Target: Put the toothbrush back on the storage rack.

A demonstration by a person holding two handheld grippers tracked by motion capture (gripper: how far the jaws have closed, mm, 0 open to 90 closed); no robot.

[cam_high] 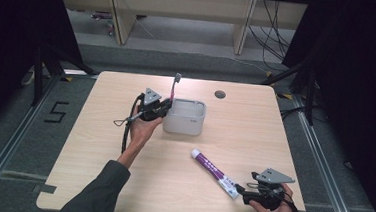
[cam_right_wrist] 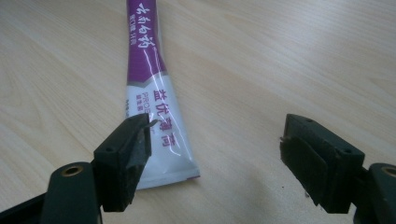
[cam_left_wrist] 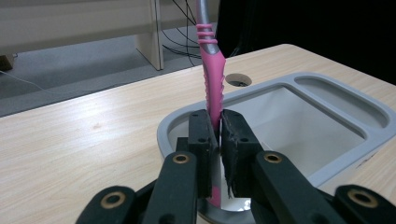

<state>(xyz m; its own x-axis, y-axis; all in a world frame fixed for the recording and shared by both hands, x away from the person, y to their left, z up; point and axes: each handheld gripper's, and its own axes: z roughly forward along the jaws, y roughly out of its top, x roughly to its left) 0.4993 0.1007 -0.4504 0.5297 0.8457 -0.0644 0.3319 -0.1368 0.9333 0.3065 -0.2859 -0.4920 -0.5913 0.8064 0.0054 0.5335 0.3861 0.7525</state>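
Observation:
A pink toothbrush (cam_left_wrist: 212, 79) with a grey neck stands almost upright, its lower end inside the round left compartment of a grey holder (cam_left_wrist: 336, 100). My left gripper (cam_left_wrist: 218, 133) is shut on its handle just above the holder's rim. From above, the toothbrush (cam_high: 174, 88) rises at the left end of the holder (cam_high: 185, 117), beside the left gripper (cam_high: 162, 106). A purple and white toothpaste tube (cam_high: 215, 172) lies flat on the table. My right gripper (cam_right_wrist: 215, 142) is open just behind the tube's flat end (cam_right_wrist: 159, 140), its left jaw over the tube's edge, nothing between the pads. The right gripper (cam_high: 246, 192) sits near the table's front right.
The wooden table (cam_high: 120, 181) has a round cable hole (cam_high: 220, 94) behind the holder. The holder's large rectangular compartment (cam_left_wrist: 299, 126) holds nothing. Beyond the far edge are desk legs and loose cables (cam_high: 271, 36) on the floor.

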